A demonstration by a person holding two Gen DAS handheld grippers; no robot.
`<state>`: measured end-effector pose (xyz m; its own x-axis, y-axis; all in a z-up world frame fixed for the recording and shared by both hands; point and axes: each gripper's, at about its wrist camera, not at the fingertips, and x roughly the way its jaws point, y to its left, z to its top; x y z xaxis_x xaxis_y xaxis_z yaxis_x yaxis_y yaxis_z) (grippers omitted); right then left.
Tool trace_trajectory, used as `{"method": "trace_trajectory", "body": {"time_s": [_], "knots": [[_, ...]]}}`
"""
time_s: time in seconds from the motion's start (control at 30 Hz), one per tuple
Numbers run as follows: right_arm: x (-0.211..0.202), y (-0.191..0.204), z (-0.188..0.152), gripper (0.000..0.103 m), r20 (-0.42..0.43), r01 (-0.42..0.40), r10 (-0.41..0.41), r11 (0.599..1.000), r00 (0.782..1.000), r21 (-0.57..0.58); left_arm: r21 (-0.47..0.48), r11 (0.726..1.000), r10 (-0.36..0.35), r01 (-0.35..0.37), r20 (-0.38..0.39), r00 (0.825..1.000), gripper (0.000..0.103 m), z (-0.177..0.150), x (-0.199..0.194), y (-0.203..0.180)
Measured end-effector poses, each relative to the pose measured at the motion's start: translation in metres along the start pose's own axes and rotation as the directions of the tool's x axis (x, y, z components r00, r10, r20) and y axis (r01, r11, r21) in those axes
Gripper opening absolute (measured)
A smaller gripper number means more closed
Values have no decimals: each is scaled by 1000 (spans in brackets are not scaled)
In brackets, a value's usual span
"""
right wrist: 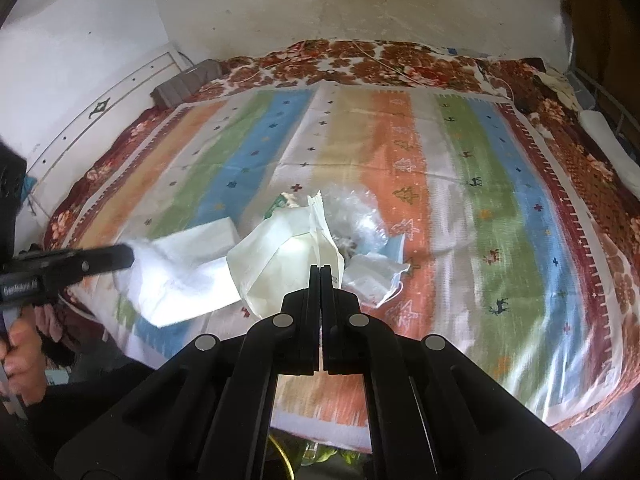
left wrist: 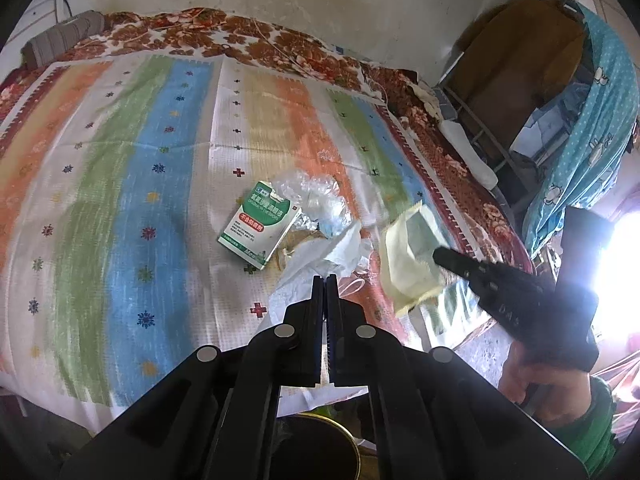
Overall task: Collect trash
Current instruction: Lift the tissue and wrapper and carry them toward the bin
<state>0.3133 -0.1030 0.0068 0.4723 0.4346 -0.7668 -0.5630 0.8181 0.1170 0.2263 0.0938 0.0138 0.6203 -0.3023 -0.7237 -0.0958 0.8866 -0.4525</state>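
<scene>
My left gripper (left wrist: pixel 325 278) is shut on a white tissue sheet (left wrist: pixel 294 280) and holds it above the striped bed cover (left wrist: pixel 132 184). The right wrist view shows that gripper (right wrist: pixel 130 256) at the left with the tissue (right wrist: pixel 180 276) hanging from it. My right gripper (right wrist: pixel 321 268) is shut on a pale yellow paper bag (right wrist: pixel 276 260), lifted off the bed; in the left wrist view it (left wrist: pixel 438 255) grips the bag (left wrist: pixel 408 256) from the right. On the cover lie a green-and-white box (left wrist: pixel 260 228), crumpled clear plastic (left wrist: pixel 316 196) and a white face mask (right wrist: pixel 376 272).
A dark bin with a yellow rim (left wrist: pixel 354 446) sits below the bed's near edge, under my left gripper. A floral blanket (left wrist: pixel 248 40) and a grey bundle (left wrist: pixel 60 38) lie by the wall. A metal rack (left wrist: pixel 480 128) and blue curtain (left wrist: pixel 592 140) stand at the right.
</scene>
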Motion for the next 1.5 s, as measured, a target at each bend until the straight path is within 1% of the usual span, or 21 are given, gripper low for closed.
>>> {"method": "trace_trajectory", "body": {"time_s": [0.17,0.4,0.6,0.83,0.97,1.2,1.27,1.5], "knots": [[-12,11,-6,0,13,-14,15,1000,1000,-21,-6,1000,-16,16,27,999,1,-1,-15,1],[-29,31,-16,0,37,-42,44,998,998,-55,-40,997,-57,60,64,996,1,-15,-40,8],[-42,44,-32,0,44,-62,65,996,997,-69,-44,998,-49,53,73,996,1,-26,-49,6],[-58,53,-48,0,61,-79,83,994,995,-70,-50,995,-85,90,95,992,1,-41,-63,2],[-64,54,-57,0,65,-90,94,994,993,-60,-49,995,-87,92,81,993,1,-51,-64,0],[-71,60,-73,0,61,-105,109,992,992,-63,-20,997,-78,80,104,992,1,-72,-76,-6],[-71,62,-78,0,54,-108,112,992,992,-63,-24,997,-72,74,102,992,1,-79,-77,-5],[-74,73,-100,0,32,-121,124,989,992,-82,-39,995,-86,90,113,990,1,-95,-86,-4]]}}
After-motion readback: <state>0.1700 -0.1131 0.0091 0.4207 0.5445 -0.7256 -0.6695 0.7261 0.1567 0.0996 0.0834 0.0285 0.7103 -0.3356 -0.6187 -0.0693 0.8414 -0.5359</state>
